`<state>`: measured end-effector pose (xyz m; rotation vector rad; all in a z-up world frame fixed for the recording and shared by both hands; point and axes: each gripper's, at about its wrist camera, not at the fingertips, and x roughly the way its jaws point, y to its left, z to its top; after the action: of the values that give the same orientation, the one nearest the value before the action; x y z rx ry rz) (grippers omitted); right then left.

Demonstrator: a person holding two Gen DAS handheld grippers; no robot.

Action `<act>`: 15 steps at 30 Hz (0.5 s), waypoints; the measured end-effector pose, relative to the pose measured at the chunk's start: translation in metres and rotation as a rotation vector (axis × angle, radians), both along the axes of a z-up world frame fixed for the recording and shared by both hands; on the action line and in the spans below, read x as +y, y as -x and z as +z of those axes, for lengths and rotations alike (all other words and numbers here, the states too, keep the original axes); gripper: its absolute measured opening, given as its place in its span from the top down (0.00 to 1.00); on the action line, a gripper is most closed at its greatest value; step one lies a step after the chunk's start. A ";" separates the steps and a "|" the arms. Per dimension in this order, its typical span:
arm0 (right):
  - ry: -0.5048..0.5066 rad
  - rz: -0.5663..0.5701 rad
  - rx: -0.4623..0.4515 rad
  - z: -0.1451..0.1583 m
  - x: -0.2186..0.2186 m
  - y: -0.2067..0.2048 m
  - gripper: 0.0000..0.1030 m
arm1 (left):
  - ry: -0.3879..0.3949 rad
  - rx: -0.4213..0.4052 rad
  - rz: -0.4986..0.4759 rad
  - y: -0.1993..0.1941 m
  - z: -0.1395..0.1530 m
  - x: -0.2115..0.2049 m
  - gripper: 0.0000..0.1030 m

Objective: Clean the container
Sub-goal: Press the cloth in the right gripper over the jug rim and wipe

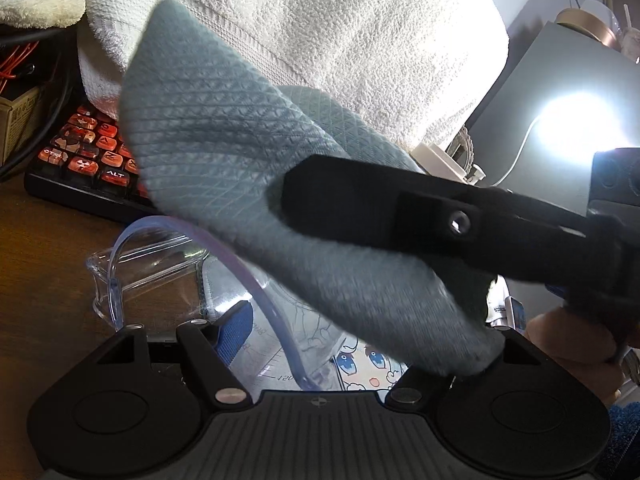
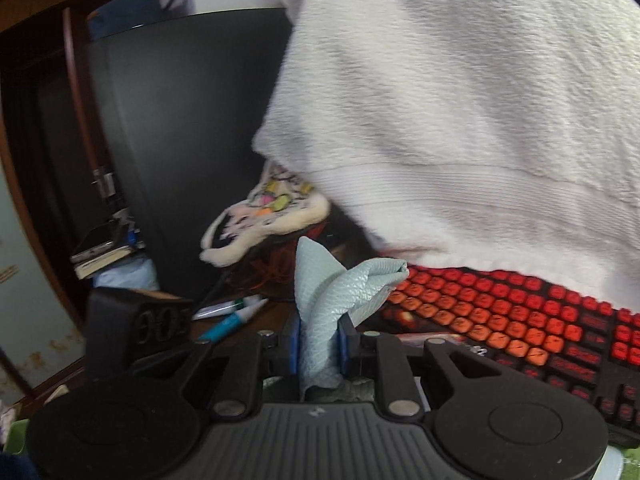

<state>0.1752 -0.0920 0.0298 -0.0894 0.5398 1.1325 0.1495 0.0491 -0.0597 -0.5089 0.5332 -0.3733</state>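
You see a pale grey-green cloth [image 1: 224,152], woven in a fine diamond relief, matt. The clear glossy plastic container [image 1: 148,264] is smooth. White terry towel [image 1: 340,32]: rough looped pile. Brown wooden desk [image 1: 44,280]: dull grain. Red-keyed black plastic keyboard [image 2: 520,320]: slightly shiny.

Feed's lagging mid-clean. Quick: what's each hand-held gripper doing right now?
Left hand-held gripper: closed on the clear container.
Right hand-held gripper: closed on the grey cloth.

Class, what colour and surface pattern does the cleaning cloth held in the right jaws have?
Pale grey-blue cleaning cloth with a fine diamond-grid weave, clearest in the left wrist view.
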 end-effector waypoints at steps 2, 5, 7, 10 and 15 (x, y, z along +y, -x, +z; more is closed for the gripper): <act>0.013 -0.002 -0.026 0.001 0.001 0.004 0.83 | -0.002 0.000 0.001 0.000 0.000 0.000 0.30; 0.033 -0.053 -0.052 0.002 -0.001 -0.001 0.83 | -0.001 0.000 0.001 0.001 0.000 0.000 0.30; 0.043 -0.105 -0.054 0.003 -0.004 -0.011 0.83 | -0.002 0.000 0.001 0.001 0.000 0.000 0.30; 0.057 -0.184 -0.064 0.002 -0.010 -0.026 0.83 | -0.003 0.000 0.001 0.001 0.001 0.000 0.30; 0.059 -0.263 -0.077 0.003 -0.019 -0.039 0.83 | 0.000 0.000 0.001 0.002 0.001 -0.001 0.30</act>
<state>0.2141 -0.1109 0.0332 -0.1098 0.5005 0.8537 0.1472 0.0481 -0.0583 -0.5094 0.5327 -0.3724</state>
